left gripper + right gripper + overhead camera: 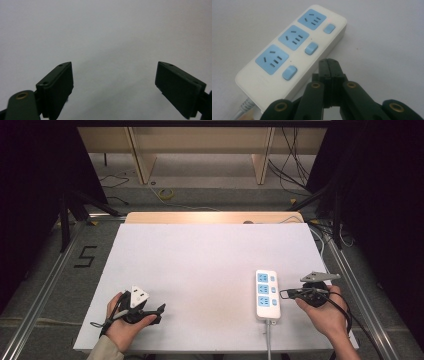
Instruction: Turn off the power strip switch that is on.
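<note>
- Nearest the camera, far to the left of the power strip [267,294], a hand [121,325] holds the left hand-held gripper [161,309] low over the white surface [200,270].
- Its jaws stand wide apart with nothing between them; the left gripper view shows bare white surface past the two black pads.
- Power strip: white, with three blue sockets in a row and a blue switch beside each, lying flat on the surface near its right edge, its cord [268,340] running off the near edge toward the person.
- A small red light seems to glow by the farthest switch [329,28], so that socket may be live.
- Just right of the power strip, the right hand-held gripper [285,293] points at its side, about level with the nearest switch [289,72]. Its jaws are pressed together and grip nothing.
- Judgement: the work looks like pressing a switch with the closed tips.
- Risk: the tips sit beside the strip, not over a switch, so a sideways push could slide the light strip across the smooth surface instead of clicking anything.
- Risk: the switches lie close to the sockets, so an off-centre press could land on the housing.
- Risk: nothing steadies the strip, since the left hand-held gripper is well away from it.
</note>
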`<action>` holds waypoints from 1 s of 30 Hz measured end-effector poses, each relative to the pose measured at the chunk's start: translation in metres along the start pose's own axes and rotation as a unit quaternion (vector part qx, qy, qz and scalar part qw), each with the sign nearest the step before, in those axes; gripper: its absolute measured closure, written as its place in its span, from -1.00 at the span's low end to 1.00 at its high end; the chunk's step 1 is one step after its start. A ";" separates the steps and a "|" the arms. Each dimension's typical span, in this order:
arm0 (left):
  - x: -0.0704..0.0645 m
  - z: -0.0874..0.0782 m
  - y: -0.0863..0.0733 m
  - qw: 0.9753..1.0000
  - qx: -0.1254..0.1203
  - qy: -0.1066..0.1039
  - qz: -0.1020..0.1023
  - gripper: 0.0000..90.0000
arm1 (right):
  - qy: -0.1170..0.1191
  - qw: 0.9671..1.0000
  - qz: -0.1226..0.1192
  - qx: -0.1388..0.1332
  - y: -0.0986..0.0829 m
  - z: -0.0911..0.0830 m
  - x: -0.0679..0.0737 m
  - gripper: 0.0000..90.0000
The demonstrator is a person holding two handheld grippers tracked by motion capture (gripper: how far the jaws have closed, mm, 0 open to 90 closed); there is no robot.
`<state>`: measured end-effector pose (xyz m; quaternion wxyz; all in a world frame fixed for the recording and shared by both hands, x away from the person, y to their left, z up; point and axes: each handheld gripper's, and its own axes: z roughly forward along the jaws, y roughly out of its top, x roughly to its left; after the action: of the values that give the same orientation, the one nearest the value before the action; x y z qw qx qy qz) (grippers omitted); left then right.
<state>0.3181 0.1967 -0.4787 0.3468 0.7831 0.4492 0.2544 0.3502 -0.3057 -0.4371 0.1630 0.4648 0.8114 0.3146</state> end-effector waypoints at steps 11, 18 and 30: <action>0.000 0.000 0.000 1.000 -0.001 0.002 0.001 -0.67 | 0.000 1.000 -0.004 0.003 0.008 0.004 0.001 1.00; -0.001 0.000 0.000 1.000 -0.001 0.002 0.004 -0.67 | -0.001 1.000 -0.004 0.005 0.013 0.005 0.002 1.00; -0.002 -0.001 0.000 1.000 -0.002 0.004 0.006 -0.67 | 0.002 1.000 -0.002 0.007 0.018 0.007 0.001 1.00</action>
<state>0.3167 0.1946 -0.4781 0.3449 0.7843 0.4452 0.2602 0.3657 -0.2958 -0.4305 0.1590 0.4636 0.8147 0.3098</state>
